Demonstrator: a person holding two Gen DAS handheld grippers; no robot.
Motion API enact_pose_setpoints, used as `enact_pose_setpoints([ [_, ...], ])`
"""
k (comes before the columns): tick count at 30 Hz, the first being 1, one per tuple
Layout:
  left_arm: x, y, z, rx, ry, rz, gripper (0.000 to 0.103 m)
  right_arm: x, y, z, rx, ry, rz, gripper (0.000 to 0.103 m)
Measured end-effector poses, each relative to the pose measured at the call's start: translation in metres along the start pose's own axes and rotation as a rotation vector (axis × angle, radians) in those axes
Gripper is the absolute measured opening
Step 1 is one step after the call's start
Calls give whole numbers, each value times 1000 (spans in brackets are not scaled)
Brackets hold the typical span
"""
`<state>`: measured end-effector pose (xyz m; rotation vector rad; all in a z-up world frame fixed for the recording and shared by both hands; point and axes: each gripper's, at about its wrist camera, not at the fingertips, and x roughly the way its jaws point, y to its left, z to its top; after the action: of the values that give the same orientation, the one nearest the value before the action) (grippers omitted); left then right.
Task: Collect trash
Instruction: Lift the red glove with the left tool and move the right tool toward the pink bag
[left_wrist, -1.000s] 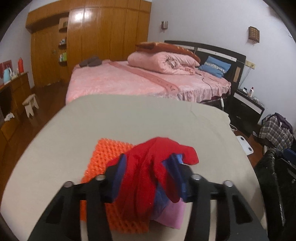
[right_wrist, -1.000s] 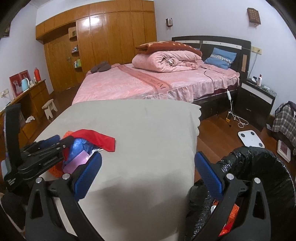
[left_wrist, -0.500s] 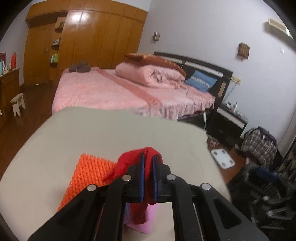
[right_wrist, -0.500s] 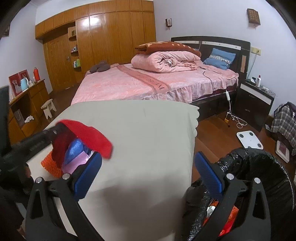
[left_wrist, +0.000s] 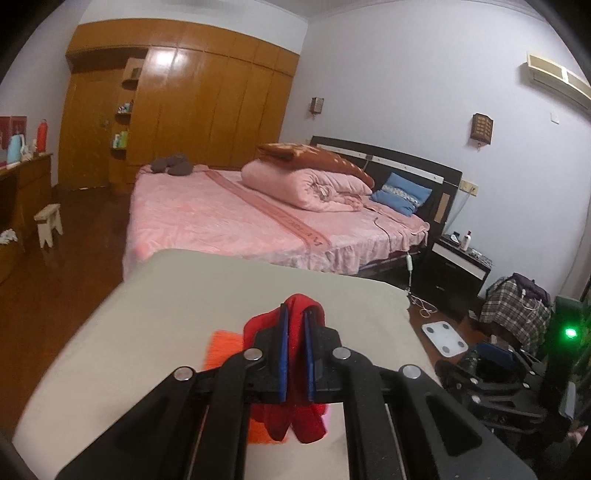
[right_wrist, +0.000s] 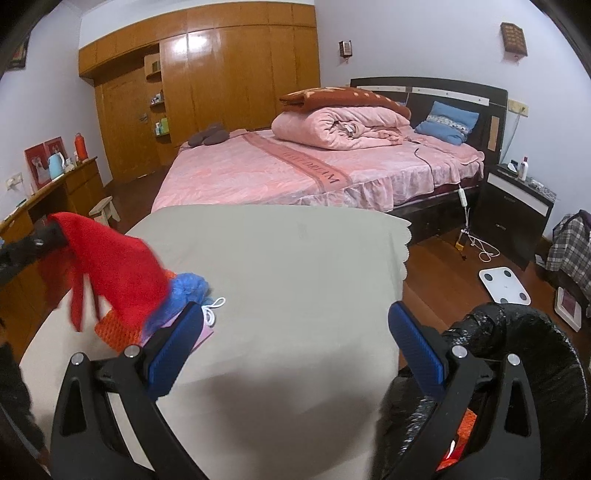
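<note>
Red cloth (left_wrist: 291, 417), soft and limp: we are pinching it between the blue pads of the left gripper (left_wrist: 295, 354), jaws shut tight on a fold, the rest hanging loose below the fingers above the near left part of the table (right_wrist: 295, 258).

Orange mesh piece (left_wrist: 221, 343): lying flat on the beige cloth near the table's left edge, under the hanging red cloth.

Blue scrap (right_wrist: 188, 288) and pink sheet (right_wrist: 205, 332): resting on the table beside the orange mesh piece, apart from the lifted item as far as we can tell.

Right gripper (right_wrist: 295, 350): we are holding it with jaws wide apart and nothing between them, over the near edge of the table.

Black bin bag (right_wrist: 535, 350): standing open just off the table's right edge, some orange trash already showing inside.

Step in hand: we are lifting the red cloth clear of the pile. Next move, as we judge it: carrying it across the table to the bag's mouth, high enough that the dangling tail clears the rim, then releasing over the opening.
</note>
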<state>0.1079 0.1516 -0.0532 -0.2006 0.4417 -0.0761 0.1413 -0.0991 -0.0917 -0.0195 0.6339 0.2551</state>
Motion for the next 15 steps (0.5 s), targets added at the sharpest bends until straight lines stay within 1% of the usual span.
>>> enact_pose_setpoints([
  [4, -15, 16, -5, 17, 13, 54, 7, 6, 12, -5, -11, 15, 19, 97],
  [6, -13, 22, -12, 30, 37, 87, 7, 7, 19, -8, -20, 24, 26, 97],
  [9, 1, 30, -26, 36, 84, 120, 8, 11, 28, -13, -39, 37, 36, 97],
  [10, 7, 31, -31, 39, 104, 126, 8, 11, 30, -14, -42, 39, 37, 97],
  [13, 27, 33, -45, 32, 155, 113, 8, 12, 31, -18, -45, 51, 31, 97],
  [15, 36, 33, -54, 22, 192, 91, 9, 12, 30, -20, -38, 56, 28, 97],
])
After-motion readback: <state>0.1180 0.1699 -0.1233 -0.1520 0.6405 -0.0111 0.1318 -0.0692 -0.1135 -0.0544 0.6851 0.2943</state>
